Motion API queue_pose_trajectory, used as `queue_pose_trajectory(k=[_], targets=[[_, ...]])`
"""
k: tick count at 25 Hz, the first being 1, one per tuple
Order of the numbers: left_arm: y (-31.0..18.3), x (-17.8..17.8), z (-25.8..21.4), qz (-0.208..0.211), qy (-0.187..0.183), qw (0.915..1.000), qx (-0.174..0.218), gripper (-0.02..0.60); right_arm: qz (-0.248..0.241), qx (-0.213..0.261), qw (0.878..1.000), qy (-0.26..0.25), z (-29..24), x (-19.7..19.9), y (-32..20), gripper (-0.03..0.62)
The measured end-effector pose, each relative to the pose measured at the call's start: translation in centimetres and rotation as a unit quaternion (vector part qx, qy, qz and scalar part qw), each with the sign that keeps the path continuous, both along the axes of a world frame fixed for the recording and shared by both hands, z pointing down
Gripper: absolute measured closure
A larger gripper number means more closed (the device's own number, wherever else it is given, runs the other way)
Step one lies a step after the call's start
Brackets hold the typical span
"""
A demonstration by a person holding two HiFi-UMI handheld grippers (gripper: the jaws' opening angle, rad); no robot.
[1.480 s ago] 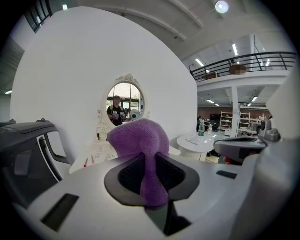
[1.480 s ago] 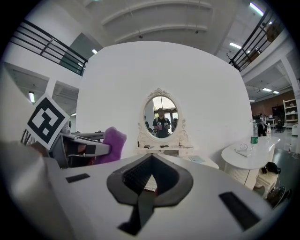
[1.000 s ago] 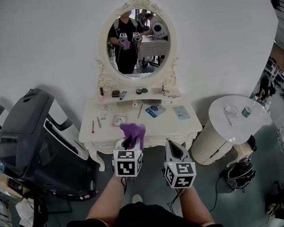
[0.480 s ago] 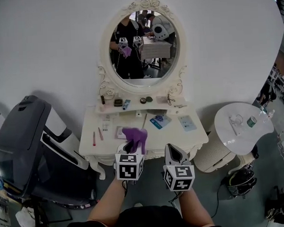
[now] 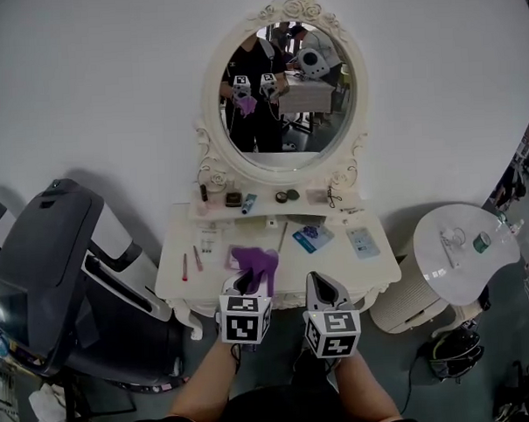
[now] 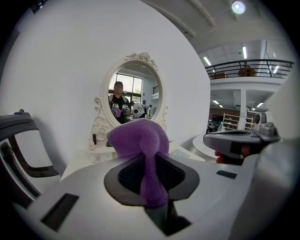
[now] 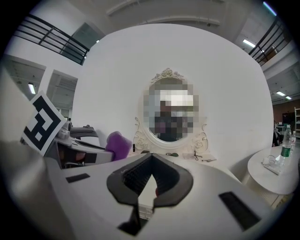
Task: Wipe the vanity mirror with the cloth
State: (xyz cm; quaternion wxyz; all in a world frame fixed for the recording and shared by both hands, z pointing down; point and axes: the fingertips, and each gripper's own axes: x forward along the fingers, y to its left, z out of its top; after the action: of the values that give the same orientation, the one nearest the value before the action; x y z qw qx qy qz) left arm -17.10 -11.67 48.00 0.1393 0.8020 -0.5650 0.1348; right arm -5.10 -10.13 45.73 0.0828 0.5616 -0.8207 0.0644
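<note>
- My left claw is clamped shut on the purple cloth. The cloth is pinched between the pads and bunches up above the tips.
- My right claw is closed to a thin slit and holds nothing.
- In the head view, both claws hang over the front edge of the white worktop, left claw just beside right claw. The cloth is well apart from the glass of the vanity mirror.
- Only the head view shows the dark machine left of the worktop, and my two claws and the cloth reflected in the mirror.
- Only my left gripper view shows a railed upper floor off to the right. The mirror stands straight ahead.
- My right gripper view shows the cloth at its left and a bottle on the round side table.
- Count: two claws, one cloth, one oval mirror, one round side table.
</note>
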Motion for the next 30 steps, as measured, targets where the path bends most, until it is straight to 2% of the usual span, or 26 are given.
queue_pose_trajectory(k=[9, 17, 24, 28, 30], targets=[[-5.9, 0.8, -0.6, -0.017, -0.01, 0.9997, 0.017, 0.511, -0.022, 0.02, 1.0, -0.008, -0.6, 0.4, -6.7, 0.586], [-15.4, 3.9, -3.0, -0.035, -0.027, 0.9984, 0.036, 0.511, -0.031, 0.025, 0.999, -0.019, -1.7, 4.2, -16.5, 0.586], [-22.8, 6.3, -5.0, -0.067, -0.035, 0.9962, 0.044, 0.511, -0.059, 0.032, 0.997, -0.031, -3.4, 7.2, -24.1, 0.586], [-26.9, 7.4, -6.5, -0.077, -0.065, 0.9934, 0.055, 0.511, -0.075, 0.022, 0.996, -0.043, -3.1, 8.9, -28.2, 0.586], [-28.7, 8.4, -7.5, -0.049, -0.102, 0.9914, 0.066, 0.511, -0.086, 0.016, 0.995, -0.047, -2.7, 9.3, -29.9, 0.586]])
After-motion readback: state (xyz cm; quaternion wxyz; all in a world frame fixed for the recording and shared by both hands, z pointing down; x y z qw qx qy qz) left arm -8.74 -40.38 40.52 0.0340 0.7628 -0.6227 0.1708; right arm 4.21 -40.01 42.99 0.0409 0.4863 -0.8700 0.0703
